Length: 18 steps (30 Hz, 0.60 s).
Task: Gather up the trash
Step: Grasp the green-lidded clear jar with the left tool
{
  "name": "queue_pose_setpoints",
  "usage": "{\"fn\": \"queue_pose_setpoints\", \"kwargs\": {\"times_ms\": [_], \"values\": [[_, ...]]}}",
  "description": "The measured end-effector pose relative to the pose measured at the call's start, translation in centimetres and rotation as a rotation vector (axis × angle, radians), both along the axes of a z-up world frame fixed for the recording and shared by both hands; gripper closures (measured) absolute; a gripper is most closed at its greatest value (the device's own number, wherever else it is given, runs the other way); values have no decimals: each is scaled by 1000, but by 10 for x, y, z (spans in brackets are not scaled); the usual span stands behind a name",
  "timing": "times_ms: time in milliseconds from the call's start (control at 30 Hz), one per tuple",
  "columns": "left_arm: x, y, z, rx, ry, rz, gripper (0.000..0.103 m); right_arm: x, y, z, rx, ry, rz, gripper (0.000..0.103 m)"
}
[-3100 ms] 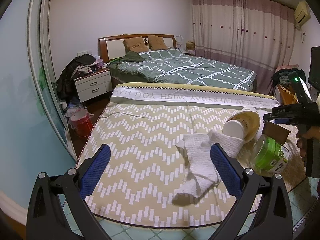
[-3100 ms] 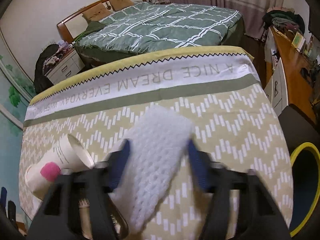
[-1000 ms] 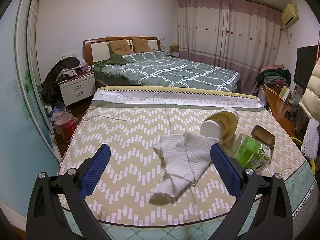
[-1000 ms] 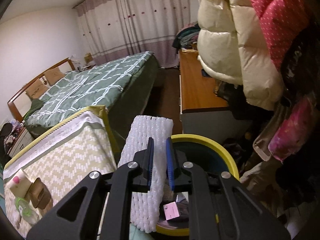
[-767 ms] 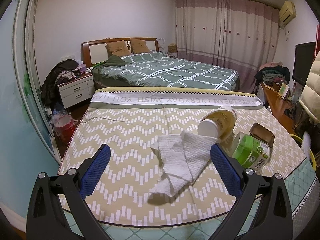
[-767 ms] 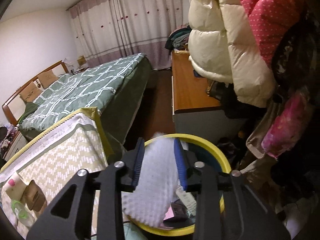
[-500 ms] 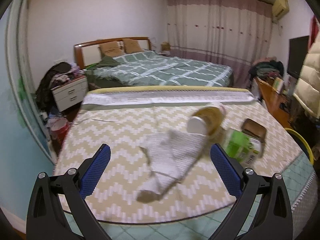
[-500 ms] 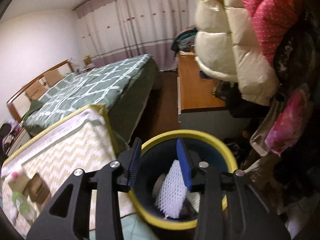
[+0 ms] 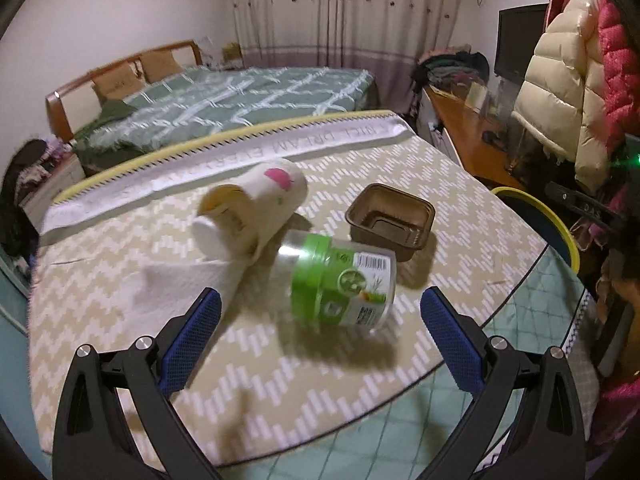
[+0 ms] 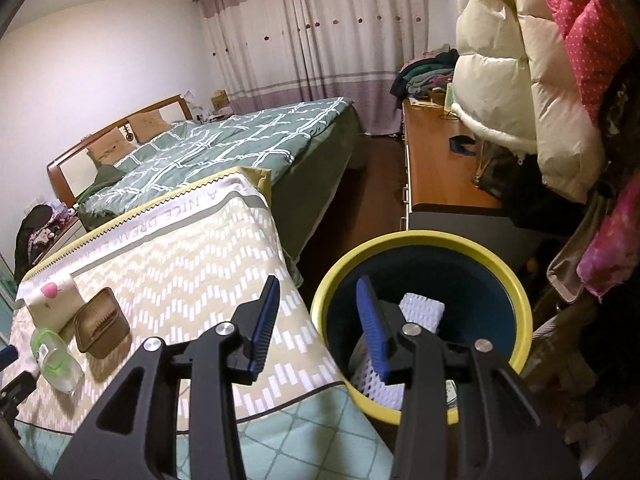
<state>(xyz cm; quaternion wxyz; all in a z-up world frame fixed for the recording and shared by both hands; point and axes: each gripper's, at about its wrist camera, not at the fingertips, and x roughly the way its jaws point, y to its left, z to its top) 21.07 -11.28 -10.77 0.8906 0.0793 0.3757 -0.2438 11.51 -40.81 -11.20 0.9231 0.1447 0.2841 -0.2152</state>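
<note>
White foam netting (image 10: pixel 420 308) lies inside yellow-rimmed blue bin (image 10: pixel 516 288). Right gripper (image 10: pixel 318 324) opening, empty; left gripper (image 9: pixel 320 316) wide, empty. Left on table: green-labelled clear jar (image 9: pixel 344 284), brown plastic tray (image 9: pixel 390 220), cream cup (image 9: pixel 256 208), probably a white paper towel (image 9: pixel 188 284).

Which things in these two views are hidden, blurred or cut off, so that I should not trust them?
- Bin contents, right wrist view: the right gripper covers most of the white foam net.
- Label text on the green-lidded jar, left wrist view: blurred.
- White paper towel, left wrist view: partly hidden by a left gripper finger and the paper cup.
</note>
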Motion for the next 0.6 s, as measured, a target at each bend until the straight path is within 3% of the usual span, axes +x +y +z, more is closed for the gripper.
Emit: {"fn": "queue_pose_setpoints", "kwargs": {"times_ms": [400,500,600], "values": [[37,-32,-14,97,37,-37,6,-1,-9,-2,43,-17,20,61],[40,-38,-18,117,58,-52,26,-1,-9,-2,46,-19,28,61],[39,-38,-19,117,68,-49,29,-5,-7,1,32,-20,41,61]]}}
